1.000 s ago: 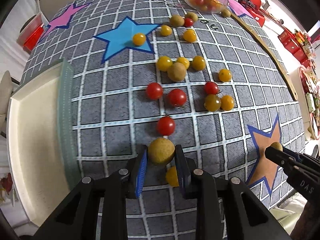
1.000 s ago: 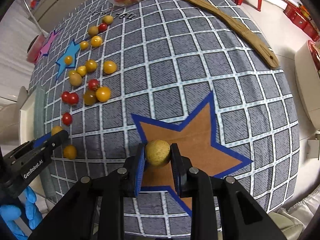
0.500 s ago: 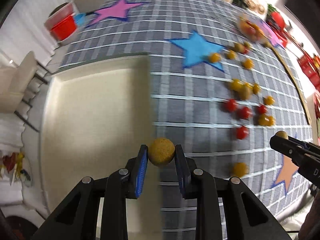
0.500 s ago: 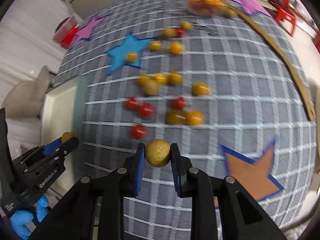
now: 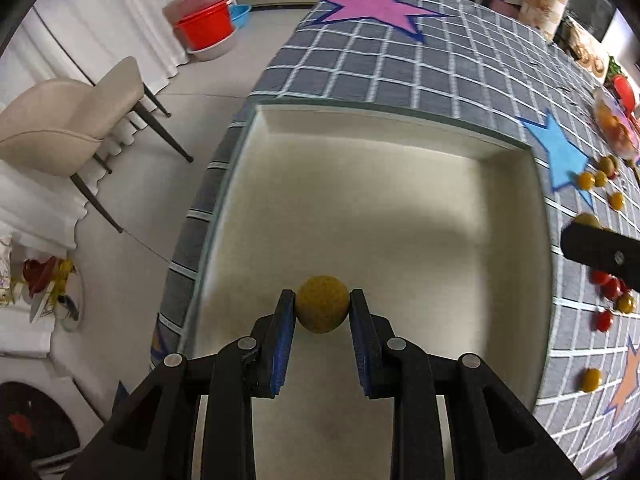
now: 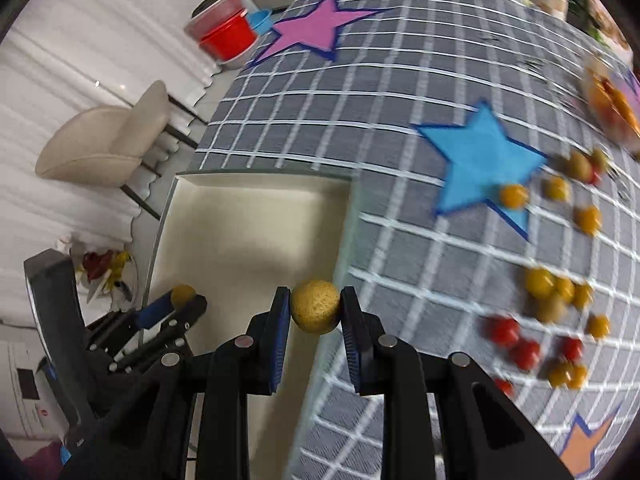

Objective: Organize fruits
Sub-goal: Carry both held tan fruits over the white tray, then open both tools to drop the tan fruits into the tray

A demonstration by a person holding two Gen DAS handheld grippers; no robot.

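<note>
My left gripper is shut on a round tan-yellow fruit and holds it over the cream tray. My right gripper is shut on a similar tan fruit, above the tray's right rim. The left gripper also shows in the right wrist view with its fruit, low over the tray. Several red, yellow and tan fruits lie loose on the checked cloth to the right. The right gripper's finger enters the left wrist view at the right edge.
A clear bowl of fruit stands at the far right. Blue, pink and orange stars mark the cloth. A beige chair and red basins stand on the floor left of the table.
Both grippers swung left with their fruits: the left from the cloth edge to over the tray, the right from mid-cloth to the tray's right rim.
</note>
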